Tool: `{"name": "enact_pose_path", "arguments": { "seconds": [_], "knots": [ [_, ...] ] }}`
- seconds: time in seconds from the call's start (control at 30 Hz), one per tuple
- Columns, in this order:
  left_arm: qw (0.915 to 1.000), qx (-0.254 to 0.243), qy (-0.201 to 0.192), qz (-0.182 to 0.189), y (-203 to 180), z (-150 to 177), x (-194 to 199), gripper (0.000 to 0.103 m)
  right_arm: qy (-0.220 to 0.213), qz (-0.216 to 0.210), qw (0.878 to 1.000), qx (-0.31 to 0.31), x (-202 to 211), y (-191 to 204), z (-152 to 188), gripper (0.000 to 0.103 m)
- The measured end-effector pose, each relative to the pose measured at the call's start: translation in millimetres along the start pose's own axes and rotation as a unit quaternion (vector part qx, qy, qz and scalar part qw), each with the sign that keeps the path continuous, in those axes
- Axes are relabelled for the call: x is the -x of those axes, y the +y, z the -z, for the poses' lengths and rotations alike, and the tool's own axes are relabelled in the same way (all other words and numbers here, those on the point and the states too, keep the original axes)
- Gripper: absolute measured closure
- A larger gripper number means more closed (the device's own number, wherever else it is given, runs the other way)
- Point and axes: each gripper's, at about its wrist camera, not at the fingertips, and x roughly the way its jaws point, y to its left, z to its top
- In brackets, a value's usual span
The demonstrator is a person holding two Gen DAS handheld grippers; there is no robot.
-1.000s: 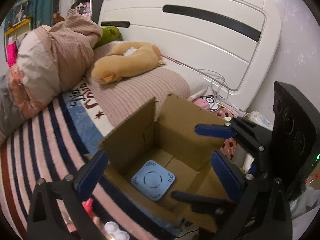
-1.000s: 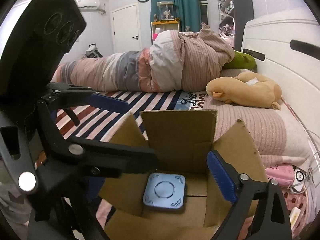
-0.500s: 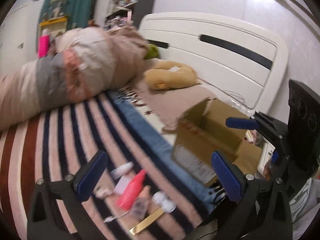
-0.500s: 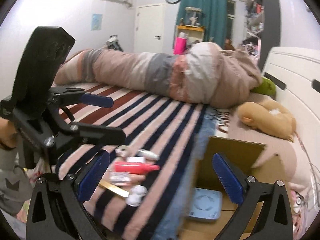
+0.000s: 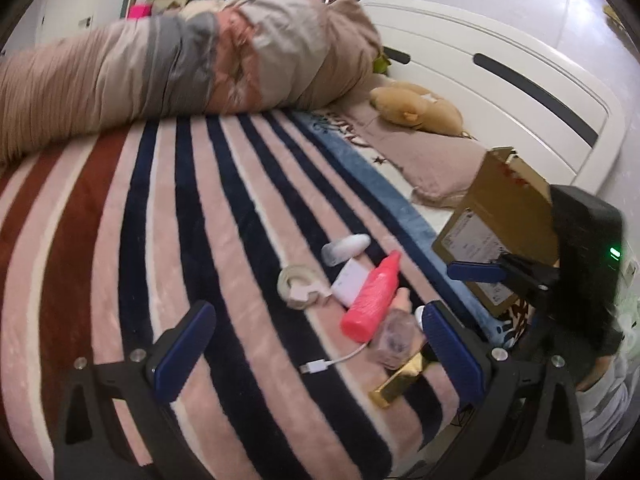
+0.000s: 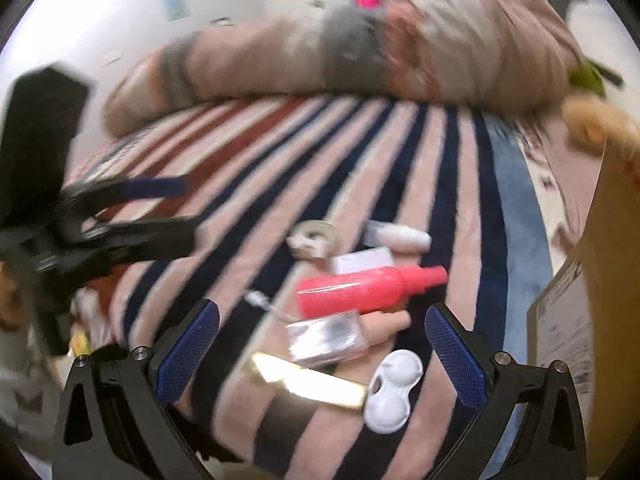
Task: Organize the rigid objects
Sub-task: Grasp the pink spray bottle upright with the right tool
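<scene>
Several small objects lie on the striped blanket: a pink bottle [image 5: 372, 296] [image 6: 370, 290], a tape roll [image 5: 298, 285] [image 6: 314, 238], a white box [image 5: 351, 282] [image 6: 362, 260], a white tube [image 5: 346, 249] [image 6: 396, 235], a clear flat bottle [image 6: 326, 338] [image 5: 394, 338], a gold bar [image 6: 308, 382] [image 5: 400, 382], a white lens case [image 6: 394, 390] and a USB cable [image 5: 332, 362]. The cardboard box [image 5: 494, 224] [image 6: 592, 288] stands to their right. My left gripper [image 5: 316, 354] and right gripper [image 6: 320, 354] are open and empty, above the objects.
A rolled duvet [image 5: 180, 60] lies across the far side of the bed. A tan plush toy [image 5: 416, 108] rests near the white headboard [image 5: 500, 80]. The bed edge runs just below the objects. The right wrist view is motion-blurred.
Both grippers swung left, away from over the cardboard box with the blue device inside, to over the loose objects on the blanket. Both stayed open.
</scene>
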Motion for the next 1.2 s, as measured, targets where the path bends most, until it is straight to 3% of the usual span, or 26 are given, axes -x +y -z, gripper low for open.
{"name": "enact_pose_path", "arguments": {
  "seconds": [0.17, 0.23, 0.27, 0.33, 0.43, 0.6, 0.83, 1.0, 1.07, 1.17, 1.2],
  "knots": [
    [1.0000, 0.005, -0.002, 0.006, 11.7, 0.4, -15.8, 0.001, 0.029, -0.038, 0.996, -0.078, -34.2, -28.0, -6.9, 0.002],
    [0.9999, 0.010, 0.005, 0.008, 16.0, 1.4, -19.4, 0.001, 0.034, -0.028, 0.996, -0.082, -42.2, -28.9, -10.8, 0.021],
    [0.9998, 0.014, 0.014, 0.009, 18.4, 0.5, -23.7, 0.001, 0.037, -0.019, 0.996, -0.080, -47.2, -28.9, -13.0, 0.024],
    [0.9997, 0.016, 0.017, 0.012, 20.2, 0.9, -26.6, 0.001, 0.043, 0.000, 0.996, -0.077, -55.3, -27.7, -16.3, 0.041],
    [0.9996, 0.017, 0.014, 0.019, 21.0, 3.2, -27.3, 0.001, 0.034, -0.007, 0.997, -0.076, -56.6, -27.6, -19.9, 0.054],
    [0.9977, 0.039, 0.039, 0.040, 21.5, 3.8, -28.5, 0.001, 0.032, 0.004, 0.998, -0.051, -55.4, -16.8, -21.7, 0.055],
    [0.9939, 0.074, 0.046, 0.067, 18.1, 2.2, -18.4, 0.001, 0.037, -0.022, 0.998, -0.041, -56.5, -1.7, -17.0, 0.056],
    [0.9968, 0.053, 0.052, 0.031, 13.2, 0.8, -11.7, 0.001, 0.034, -0.021, 0.999, -0.031, -55.9, 5.7, -15.5, 0.057],
    [0.9963, 0.055, 0.057, 0.033, 15.5, 1.2, -10.6, 0.001, 0.028, -0.027, 0.999, -0.022, -53.2, 9.4, -16.0, 0.060],
    [0.9967, 0.051, 0.060, 0.023, 17.5, 0.7, -10.1, 0.001, 0.030, -0.056, 0.998, -0.014, -52.1, 12.8, -14.5, 0.061],
    [0.9967, 0.050, 0.060, 0.021, 17.9, 0.8, -10.0, 0.001, 0.036, -0.069, 0.997, -0.015, -54.1, 14.6, -13.4, 0.067]
  ]
}}
